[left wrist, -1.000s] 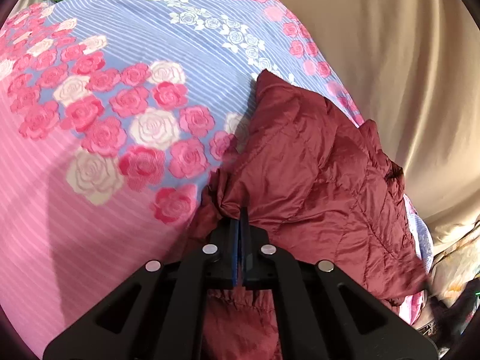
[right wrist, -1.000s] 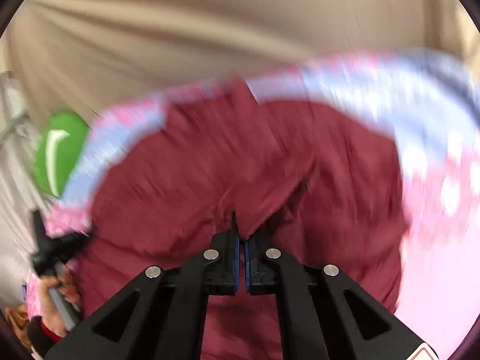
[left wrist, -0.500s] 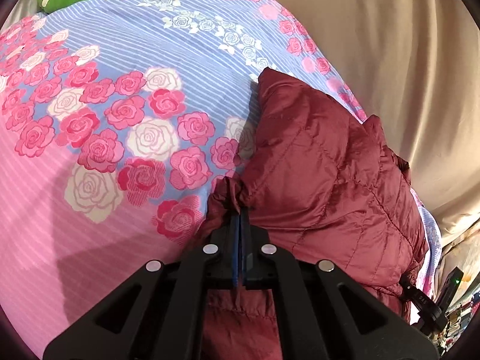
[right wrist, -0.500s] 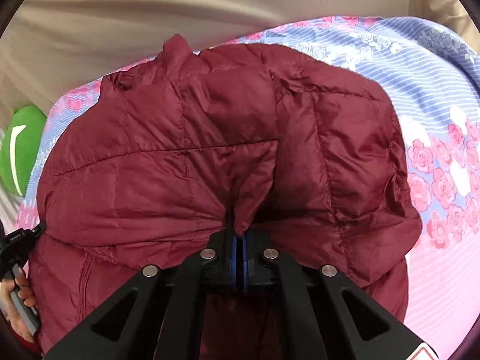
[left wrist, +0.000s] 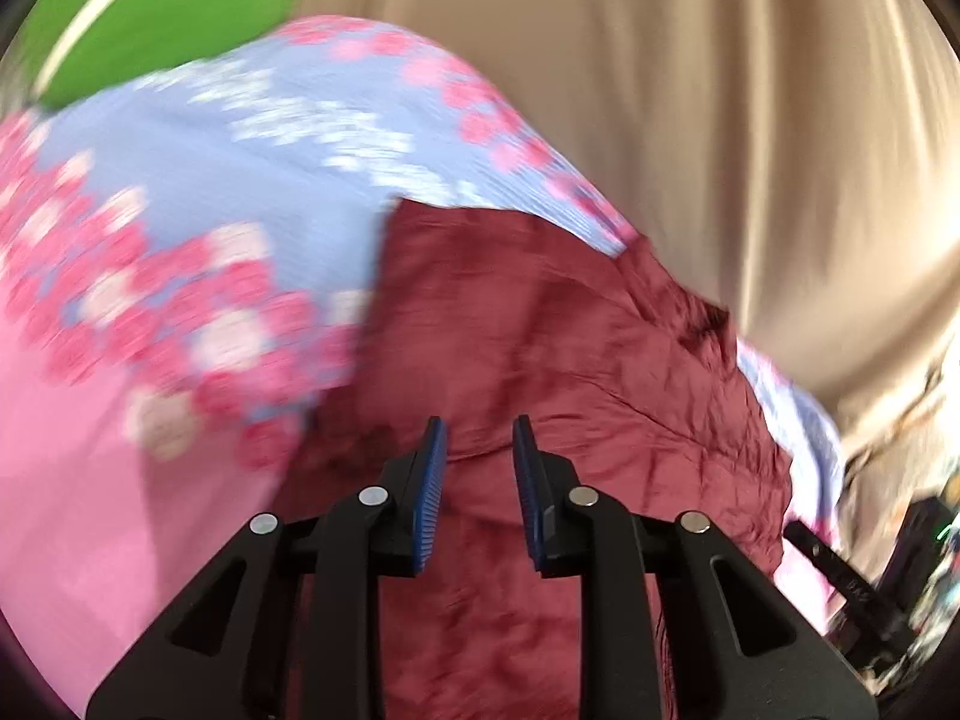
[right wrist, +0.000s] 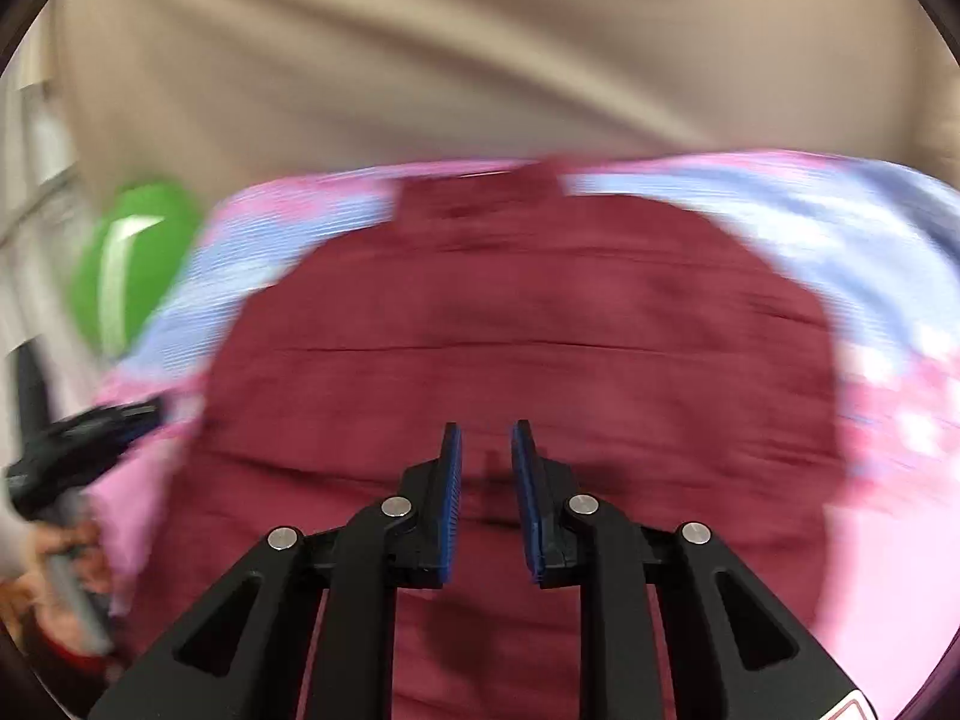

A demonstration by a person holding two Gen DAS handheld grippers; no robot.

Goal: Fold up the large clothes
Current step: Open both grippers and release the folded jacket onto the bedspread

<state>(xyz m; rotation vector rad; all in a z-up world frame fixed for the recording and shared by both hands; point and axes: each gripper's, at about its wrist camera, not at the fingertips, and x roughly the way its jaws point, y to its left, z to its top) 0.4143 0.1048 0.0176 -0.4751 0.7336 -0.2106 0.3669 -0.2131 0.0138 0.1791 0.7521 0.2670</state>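
Observation:
A dark red quilted jacket lies folded on a bed covered by a pink and blue rose-print sheet. My left gripper hovers over the jacket's near left part, its jaws opening with nothing pinched between the blue pads. In the right wrist view the same jacket fills the middle, and my right gripper hangs above its near edge, jaws also opening and empty. The left gripper shows at the far left of that view, held by a hand. Both views are blurred by motion.
A green pillow lies at the head of the bed, also a green pillow in the right view. A beige curtain hangs close behind the bed. Dark clutter sits off the bed's right side.
Both grippers have let go of the jacket fabric and their jaws have parted. The left one rose away from the jacket; the right one pulled back. The jacket now lies flatter.

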